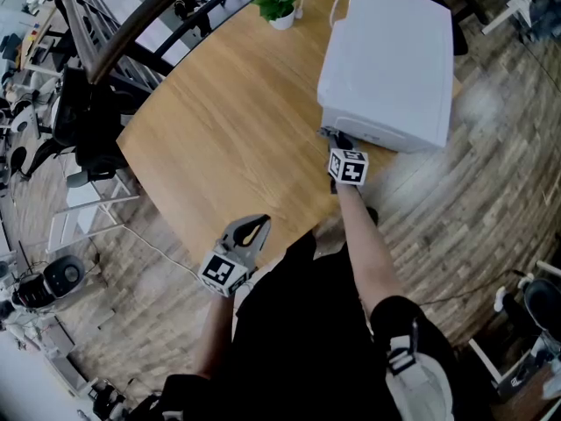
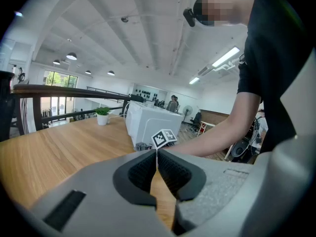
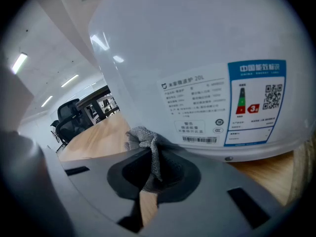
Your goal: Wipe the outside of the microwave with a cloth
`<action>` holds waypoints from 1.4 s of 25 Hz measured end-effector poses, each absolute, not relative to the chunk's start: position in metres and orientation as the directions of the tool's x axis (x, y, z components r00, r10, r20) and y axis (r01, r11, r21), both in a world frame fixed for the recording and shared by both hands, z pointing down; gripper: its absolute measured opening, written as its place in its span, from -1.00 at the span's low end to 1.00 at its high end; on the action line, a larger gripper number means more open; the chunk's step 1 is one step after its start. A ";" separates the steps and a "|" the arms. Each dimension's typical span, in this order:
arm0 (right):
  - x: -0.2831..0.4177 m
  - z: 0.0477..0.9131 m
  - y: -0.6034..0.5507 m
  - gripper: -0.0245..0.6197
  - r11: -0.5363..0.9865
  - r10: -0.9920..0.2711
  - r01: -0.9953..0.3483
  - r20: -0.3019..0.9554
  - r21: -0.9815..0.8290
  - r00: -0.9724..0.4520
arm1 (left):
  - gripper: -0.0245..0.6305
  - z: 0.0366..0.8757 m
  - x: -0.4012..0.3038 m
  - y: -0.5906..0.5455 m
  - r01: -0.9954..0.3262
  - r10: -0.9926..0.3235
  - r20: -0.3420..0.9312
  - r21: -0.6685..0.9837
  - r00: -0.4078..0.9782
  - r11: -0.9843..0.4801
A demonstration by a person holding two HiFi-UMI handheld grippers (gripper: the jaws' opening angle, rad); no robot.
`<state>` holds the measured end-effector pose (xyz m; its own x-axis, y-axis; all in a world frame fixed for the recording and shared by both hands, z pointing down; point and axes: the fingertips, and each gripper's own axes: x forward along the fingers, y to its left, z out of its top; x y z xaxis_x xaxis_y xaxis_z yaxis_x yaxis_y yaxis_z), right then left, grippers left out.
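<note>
The table (image 1: 219, 121) filled the middle of the head view, and the microwave (image 1: 390, 60) stood at its upper right, close to the table's edge. The wiping step looked to be in hand. The right gripper (image 1: 336, 139) was at the microwave's near lower corner, on the wall that bears the printed label (image 3: 256, 102). The next move would probably call for pressing the cloth flatter to that wall and sweeping it across, since only a bunched tip faced the casing. In the right gripper view, at lower centre, the jaws were clamped on the grey cloth (image 3: 143, 138). A wad of it stuck out past the tips at the microwave's bottom edge, and whether it touched could not be settled. The left gripper (image 1: 254, 229) hung at the lower left over the table's near edge, well apart from the microwave. Its jaws were pressed together with nothing between them.
</note>
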<state>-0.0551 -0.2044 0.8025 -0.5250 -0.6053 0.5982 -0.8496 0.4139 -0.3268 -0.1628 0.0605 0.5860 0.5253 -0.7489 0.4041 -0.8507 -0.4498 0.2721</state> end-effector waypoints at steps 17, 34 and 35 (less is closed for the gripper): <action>-0.071 0.802 -0.201 -0.87 0.446 -0.587 -0.823 0.580 -0.351 -0.565 | -0.89 0.584 -0.161 0.055 -0.852 -0.751 0.404 0.277 0.522 -0.444; 0.008 0.777 -0.162 -0.87 0.476 -0.580 -0.830 0.606 -0.290 -0.545 | -0.89 0.562 -0.118 0.019 -0.807 -0.746 0.311 0.266 0.589 -0.527; 0.016 0.772 -0.161 -0.87 0.486 -0.580 -0.829 0.607 -0.277 -0.543 | -0.89 0.560 -0.113 0.017 -0.803 -0.743 0.308 0.268 0.594 -0.532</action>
<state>0.0156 -0.1607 0.7719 -0.5430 -0.5799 0.6074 -0.8288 0.4864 -0.2765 -0.1135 0.0168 0.5604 0.5943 -0.7430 0.3079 -0.8035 -0.5315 0.2682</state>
